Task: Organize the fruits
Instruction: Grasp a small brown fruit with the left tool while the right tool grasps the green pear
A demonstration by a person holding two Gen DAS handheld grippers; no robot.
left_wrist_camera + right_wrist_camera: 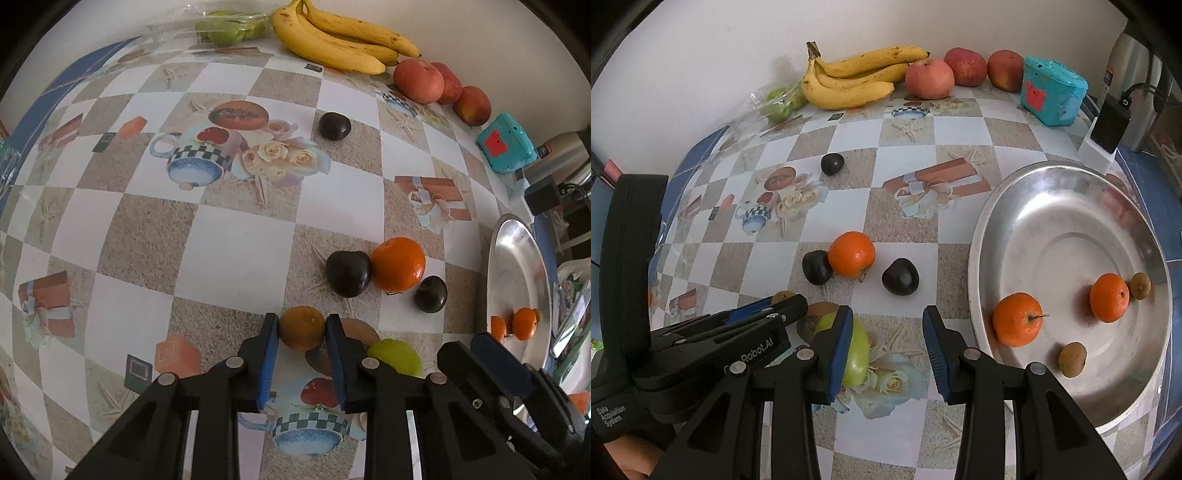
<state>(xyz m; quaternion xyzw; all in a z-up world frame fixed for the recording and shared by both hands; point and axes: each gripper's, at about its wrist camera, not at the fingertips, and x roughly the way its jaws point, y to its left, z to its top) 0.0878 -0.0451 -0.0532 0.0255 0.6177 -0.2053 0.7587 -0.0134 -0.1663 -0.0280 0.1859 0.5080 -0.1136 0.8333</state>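
- Left tongs (302,326) clamped on a dull brownish-orange round fruit (302,328) sitting on the glossy checkered worktop (229,254).
- Only visible from the right wrist: right tongs (888,332) gaping, empty, beside the shiny steel tray (1071,206); two tangerines (1017,319) inside.

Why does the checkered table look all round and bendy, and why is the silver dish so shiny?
Left wrist view: the fisheye lens curves the table, with dark corners. Right wrist view: same bulge; the dish shows soft glare, and the fruit cast faint shadows.

A plain white wall (701,55) is backing the tabletop (905,240), which is wearing a checkered printed cloth under soft light.
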